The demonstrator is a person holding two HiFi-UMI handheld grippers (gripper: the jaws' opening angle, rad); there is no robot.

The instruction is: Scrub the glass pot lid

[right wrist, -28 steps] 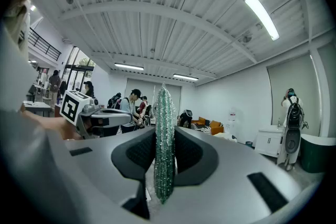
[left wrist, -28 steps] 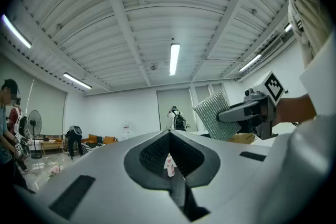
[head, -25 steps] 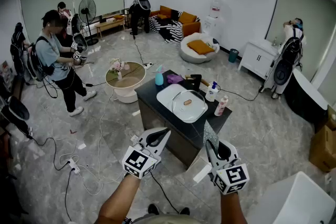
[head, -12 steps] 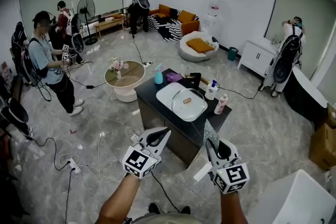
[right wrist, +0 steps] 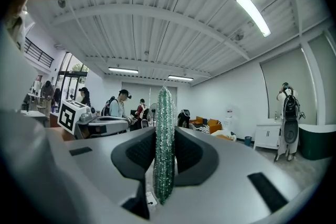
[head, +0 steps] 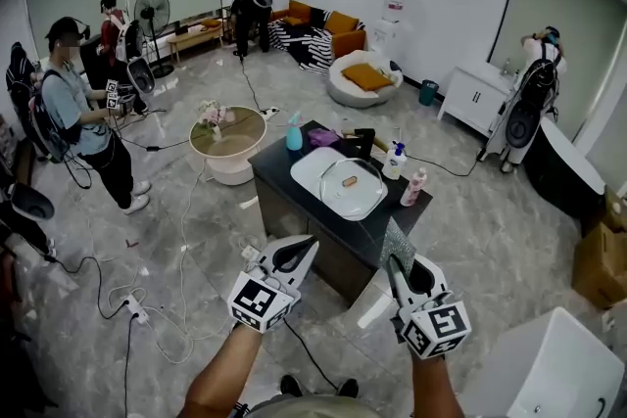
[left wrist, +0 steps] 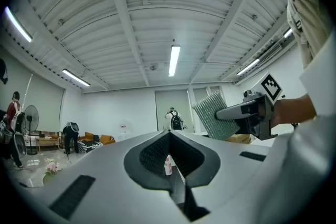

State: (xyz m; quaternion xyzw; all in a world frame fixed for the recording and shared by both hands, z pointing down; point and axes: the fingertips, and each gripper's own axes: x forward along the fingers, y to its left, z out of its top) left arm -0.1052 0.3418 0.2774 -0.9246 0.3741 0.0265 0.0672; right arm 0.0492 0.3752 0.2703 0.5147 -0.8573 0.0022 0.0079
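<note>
The glass pot lid (head: 352, 191) lies on a white tray (head: 313, 173) on the dark table (head: 284, 196), well ahead of both grippers. My left gripper (head: 306, 248) is held in the air short of the table's near edge; in the left gripper view its jaws (left wrist: 169, 135) are shut with nothing between them. My right gripper (head: 393, 263) hangs beside it, shut on a green-grey scrub pad (head: 394, 242). The pad (right wrist: 164, 144) stands edge-on between the right jaws, and it also shows flat in the left gripper view (left wrist: 212, 115).
On the table stand a blue bottle (head: 294, 139), a white pump bottle (head: 395, 160) and a pink bottle (head: 412, 188). A round glass side table (head: 227, 138) stands to its left. Cables (head: 147, 303) trail over the floor. People (head: 73, 113) stand at the far left.
Both grippers have stayed where they were. The person at the far left has stepped further left, and the head view has shifted slightly.
</note>
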